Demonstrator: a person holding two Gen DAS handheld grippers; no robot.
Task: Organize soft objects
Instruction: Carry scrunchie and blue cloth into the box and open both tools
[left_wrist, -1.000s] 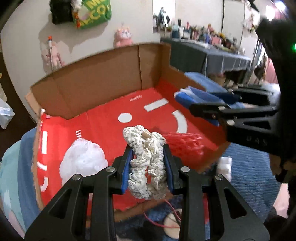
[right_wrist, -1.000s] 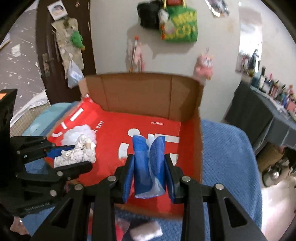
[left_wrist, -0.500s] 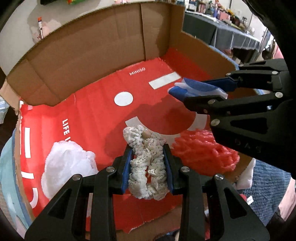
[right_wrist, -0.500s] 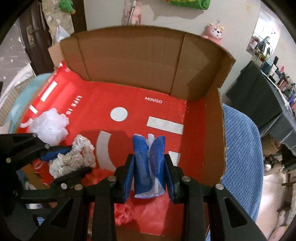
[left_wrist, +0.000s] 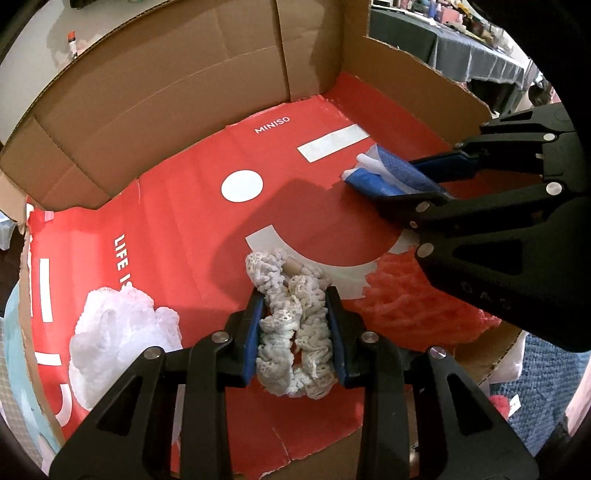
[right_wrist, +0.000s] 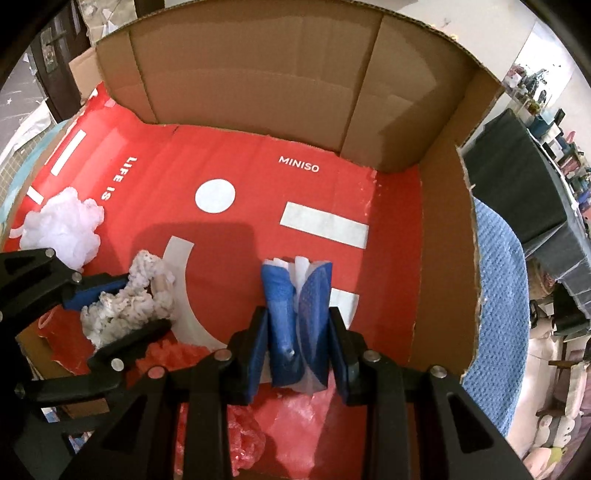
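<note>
My left gripper (left_wrist: 293, 325) is shut on a cream crocheted scrunchie (left_wrist: 291, 332), held low over the red floor of a cardboard box (left_wrist: 177, 92). My right gripper (right_wrist: 297, 339) is shut on a folded blue and white cloth (right_wrist: 297, 317), also inside the box, to the right of the left one. The scrunchie (right_wrist: 129, 302) and left gripper (right_wrist: 122, 306) show at the left of the right wrist view; the cloth (left_wrist: 384, 177) and right gripper (left_wrist: 417, 181) show at the right of the left wrist view. A white fluffy puff (left_wrist: 118, 339) and a red mesh puff (left_wrist: 417, 306) lie on the box floor.
The box has tall brown walls at the back and right (right_wrist: 443, 240). A blue blanket (right_wrist: 502, 295) lies outside on the right. A dark-covered table (right_wrist: 524, 177) with clutter stands beyond it. Red plastic (right_wrist: 280, 424) lies under my right gripper.
Both grippers have moved forward and down into the box, still holding the scrunchie and the blue cloth. The box floor now fills both views.
</note>
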